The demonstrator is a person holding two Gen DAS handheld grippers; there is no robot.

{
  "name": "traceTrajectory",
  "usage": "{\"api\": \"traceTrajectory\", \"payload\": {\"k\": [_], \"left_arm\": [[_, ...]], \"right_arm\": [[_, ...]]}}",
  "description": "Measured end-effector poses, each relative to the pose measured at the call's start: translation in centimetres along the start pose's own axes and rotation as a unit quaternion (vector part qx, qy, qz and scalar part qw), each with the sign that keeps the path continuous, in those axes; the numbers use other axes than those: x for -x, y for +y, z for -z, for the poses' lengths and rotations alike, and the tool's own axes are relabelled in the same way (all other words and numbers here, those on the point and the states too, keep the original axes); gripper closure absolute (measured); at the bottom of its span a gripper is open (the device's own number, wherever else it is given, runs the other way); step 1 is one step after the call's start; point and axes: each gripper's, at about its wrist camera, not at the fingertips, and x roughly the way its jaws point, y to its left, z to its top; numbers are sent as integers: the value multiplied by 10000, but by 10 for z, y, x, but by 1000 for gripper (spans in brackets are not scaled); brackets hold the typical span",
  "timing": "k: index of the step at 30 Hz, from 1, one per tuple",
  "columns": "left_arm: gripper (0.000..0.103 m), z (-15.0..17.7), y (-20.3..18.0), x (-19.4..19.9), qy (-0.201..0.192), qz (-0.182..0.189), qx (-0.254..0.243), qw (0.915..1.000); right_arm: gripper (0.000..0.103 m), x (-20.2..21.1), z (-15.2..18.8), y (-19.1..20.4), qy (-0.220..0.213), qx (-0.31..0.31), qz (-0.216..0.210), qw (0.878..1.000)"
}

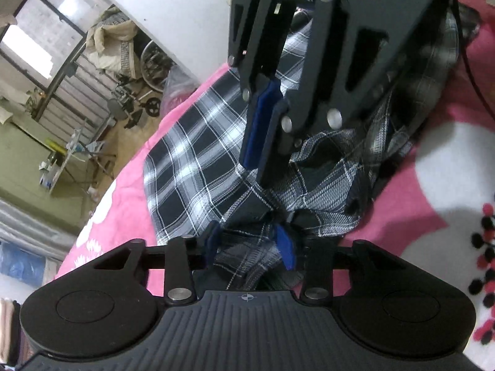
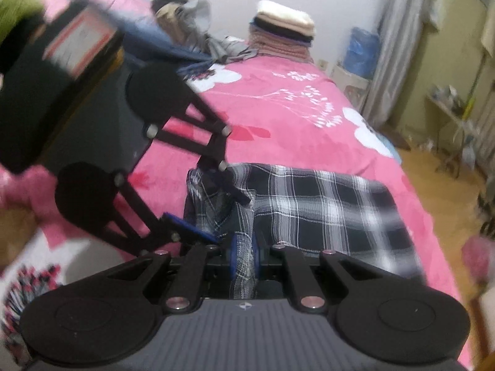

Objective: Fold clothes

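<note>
Across the centre of both views lay a plaid shirt (image 1: 198, 167), spread over a pink blanket (image 2: 278, 117) on a bed. Low in the left wrist frame, my left gripper (image 1: 247, 247) had its jaws part-way apart with bunched cloth running between the blue pads; I could not tell whether they truly gripped it. Coming down from the top of that frame, my right gripper (image 1: 263, 136) had its pads almost together just above the crumpled part of the shirt. The right wrist view settled this one: at bottom centre the right gripper (image 2: 244, 256) was pinching a strip of plaid between its pads, while the left gripper (image 2: 216, 213), reaching in from the left of the frame, sat at the rumpled near edge. I judged this shirt to be mid-fold: its far part lay flat and smooth, its near part was gathered and creased, and no tidy rectangle had formed. At upper centre of the right wrist frame a stack of folded clothes (image 2: 283, 31) stood beside a loose heap of clothes (image 2: 191, 27), suggesting more remained.
</note>
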Motion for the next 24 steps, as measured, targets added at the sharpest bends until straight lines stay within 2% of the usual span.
{"api": "traceTrajectory", "payload": {"k": [2,3,9,13,17,18,22,24], "left_arm": [[68,1,0,2,-30,-63,72,9999],[70,2,0,4,-49,-95,104,9999],[74,-1,1,9,-154,-296,264,9991],[76,-2,1,10,-210,-359,277,9987],[77,-3,2,12,-264,-410,342,9982],[77,-3,2,12,-268,-418,350,9982],[77,-2,2,13,-275,-449,349,9980],[77,-2,1,13,-277,-466,356,9979]], "right_arm": [[75,3,0,-6,-1,-261,-112,9996],[59,4,0,-10,-1,-391,-168,9991],[57,-2,6,-1,295,-300,-278,9987],[48,-2,11,12,367,-20,-259,9990],[52,-5,15,19,408,206,-50,9989],[60,-7,15,21,457,277,22,9986],[82,-9,17,28,522,504,307,9969],[88,-7,17,33,500,609,505,9956]]}}
